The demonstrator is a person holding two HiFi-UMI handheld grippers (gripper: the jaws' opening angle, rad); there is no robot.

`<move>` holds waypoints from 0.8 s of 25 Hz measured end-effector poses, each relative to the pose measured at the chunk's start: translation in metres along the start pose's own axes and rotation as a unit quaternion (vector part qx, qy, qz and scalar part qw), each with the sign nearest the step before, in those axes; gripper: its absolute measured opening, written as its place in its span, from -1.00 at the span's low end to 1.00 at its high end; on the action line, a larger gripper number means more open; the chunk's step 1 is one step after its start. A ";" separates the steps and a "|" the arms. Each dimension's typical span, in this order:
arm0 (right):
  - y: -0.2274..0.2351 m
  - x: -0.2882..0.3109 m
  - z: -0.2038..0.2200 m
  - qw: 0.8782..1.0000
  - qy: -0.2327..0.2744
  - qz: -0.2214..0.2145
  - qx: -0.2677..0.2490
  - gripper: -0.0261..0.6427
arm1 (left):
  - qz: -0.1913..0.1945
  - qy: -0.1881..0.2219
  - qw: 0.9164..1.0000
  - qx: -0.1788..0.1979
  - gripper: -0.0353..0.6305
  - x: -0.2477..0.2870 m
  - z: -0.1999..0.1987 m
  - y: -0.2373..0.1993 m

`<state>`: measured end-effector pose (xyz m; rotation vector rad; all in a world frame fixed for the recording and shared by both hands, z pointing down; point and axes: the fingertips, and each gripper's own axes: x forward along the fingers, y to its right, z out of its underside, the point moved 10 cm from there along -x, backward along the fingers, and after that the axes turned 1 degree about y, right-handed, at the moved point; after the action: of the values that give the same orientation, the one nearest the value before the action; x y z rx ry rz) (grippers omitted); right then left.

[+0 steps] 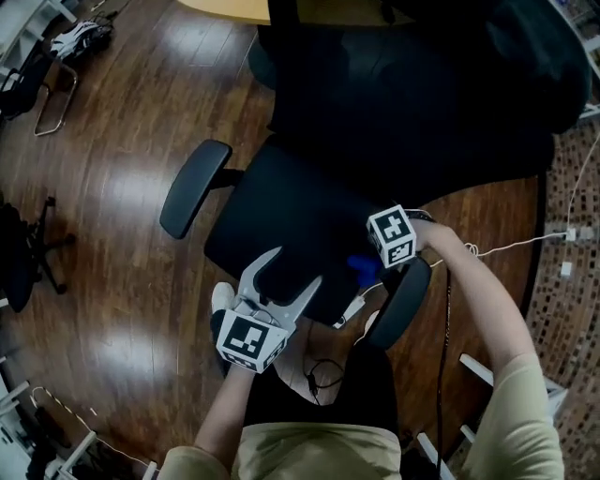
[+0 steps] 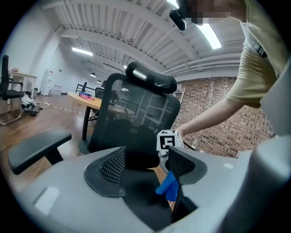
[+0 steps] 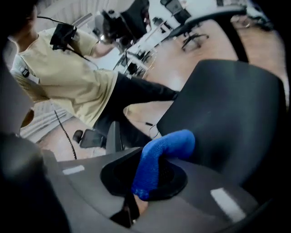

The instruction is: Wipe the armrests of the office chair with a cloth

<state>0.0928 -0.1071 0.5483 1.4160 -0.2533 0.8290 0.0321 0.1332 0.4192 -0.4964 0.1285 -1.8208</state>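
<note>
The black office chair's seat (image 1: 281, 220) lies below me, with its left armrest (image 1: 194, 187) out to the side and its right armrest (image 1: 403, 305) near my body. My right gripper (image 1: 370, 277) is shut on a blue cloth (image 1: 360, 266) at the inner front of the right armrest. In the right gripper view the cloth (image 3: 159, 159) bulges out of the right gripper (image 3: 150, 175), in front of the seat (image 3: 227, 109). My left gripper (image 1: 298, 265) stands open over the seat's front edge, holding nothing. The left gripper view shows the left gripper (image 2: 148, 159), the backrest (image 2: 136, 113), the left armrest (image 2: 38, 148) and the cloth (image 2: 169, 185).
A wooden desk (image 1: 225, 7) stands behind the chair. Another chair's frame (image 1: 47, 94) and a dark stand (image 1: 37, 246) sit on the wood floor at left. A white cable (image 1: 511, 247) runs across the floor at right. My legs are against the seat's front.
</note>
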 end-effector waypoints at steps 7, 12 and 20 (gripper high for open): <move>0.046 0.059 -0.009 0.959 -0.109 -0.262 -0.013 -0.86 | -0.007 0.018 1.000 -0.023 -0.03 0.015 0.041 -0.036; 0.053 0.087 0.003 0.916 -0.119 -0.382 0.014 -0.86 | -0.004 0.039 0.999 -0.037 -0.07 0.024 0.064 -0.045; 0.125 0.123 0.045 0.980 -0.148 -0.134 0.004 -0.86 | -0.010 0.036 0.999 -0.037 -0.07 0.041 0.085 -0.057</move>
<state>0.1134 -0.1137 0.7280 1.5399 -0.2772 0.3974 0.0063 0.1262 0.5263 -0.4863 0.2423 -1.8588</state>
